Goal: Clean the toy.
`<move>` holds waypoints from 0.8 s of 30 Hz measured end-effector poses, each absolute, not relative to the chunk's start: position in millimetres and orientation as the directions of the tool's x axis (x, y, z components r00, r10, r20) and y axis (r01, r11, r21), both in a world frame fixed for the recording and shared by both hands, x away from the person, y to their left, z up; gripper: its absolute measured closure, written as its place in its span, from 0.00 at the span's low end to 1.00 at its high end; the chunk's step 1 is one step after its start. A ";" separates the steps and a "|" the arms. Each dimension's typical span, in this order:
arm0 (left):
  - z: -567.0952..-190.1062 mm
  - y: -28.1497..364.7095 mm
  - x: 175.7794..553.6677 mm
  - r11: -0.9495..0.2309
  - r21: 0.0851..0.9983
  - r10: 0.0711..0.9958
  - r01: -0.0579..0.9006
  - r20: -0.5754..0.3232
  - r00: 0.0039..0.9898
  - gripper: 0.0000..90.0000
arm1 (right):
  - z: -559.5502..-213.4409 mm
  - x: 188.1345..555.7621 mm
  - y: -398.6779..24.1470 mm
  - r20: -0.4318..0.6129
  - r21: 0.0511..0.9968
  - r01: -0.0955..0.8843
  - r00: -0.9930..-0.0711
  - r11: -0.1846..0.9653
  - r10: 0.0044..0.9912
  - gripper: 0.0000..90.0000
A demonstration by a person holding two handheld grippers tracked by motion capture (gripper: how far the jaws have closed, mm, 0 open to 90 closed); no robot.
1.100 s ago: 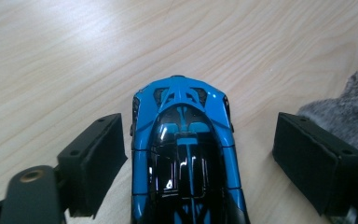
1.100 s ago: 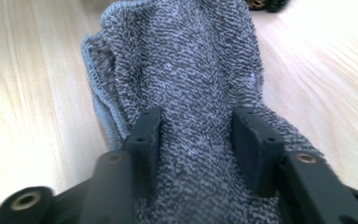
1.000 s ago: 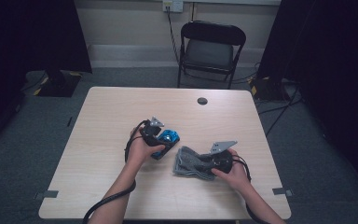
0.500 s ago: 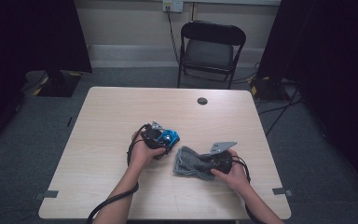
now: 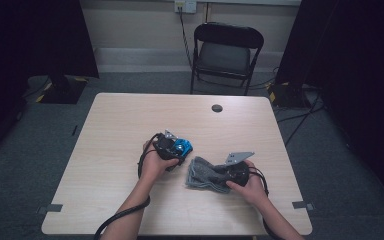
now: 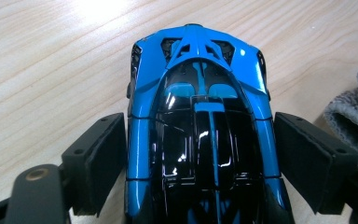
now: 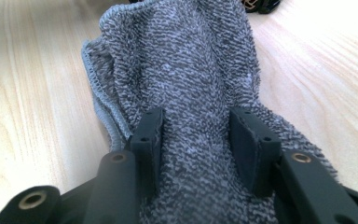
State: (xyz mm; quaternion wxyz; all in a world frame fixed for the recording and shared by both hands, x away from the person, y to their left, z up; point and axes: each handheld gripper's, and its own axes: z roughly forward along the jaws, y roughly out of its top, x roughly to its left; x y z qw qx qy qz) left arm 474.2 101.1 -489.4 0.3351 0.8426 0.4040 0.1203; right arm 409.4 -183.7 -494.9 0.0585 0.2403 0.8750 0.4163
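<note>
Your left gripper (image 6: 200,186) clamps the blue toy car (image 6: 198,116) along its length on the table (image 5: 120,130), your right gripper (image 7: 198,140) pinches the grey cloth (image 7: 182,70), and the car lies just left of the cloth

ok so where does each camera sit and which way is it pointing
High view: above the person's side, looking forward and down on the light wooden table; both forearms and hands show.
Left gripper view: on the left gripper, looking along its black jaws either side of the glossy blue and black toy car.
Right gripper view: on the right gripper, jaws pinching the grey terry cloth.
Left gripper and high views share car and cloth.
</note>
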 end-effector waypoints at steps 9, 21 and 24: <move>-488.3 100.5 471.9 -0.454 0.661 0.768 0.598 -0.051 0.639 0.28 | -494.9 409.2 -183.3 0.097 0.756 0.373 -0.876 0.537 0.472 0.62; -487.0 98.6 469.6 -0.436 0.651 0.785 0.621 -0.063 0.617 0.28 | -495.4 409.7 -184.0 0.102 0.759 0.375 -0.876 0.532 0.472 0.63; -485.7 97.6 469.2 -0.437 0.645 0.788 0.626 -0.060 0.612 0.28 | -495.4 409.7 -184.0 0.103 0.759 0.375 -0.876 0.532 0.472 0.63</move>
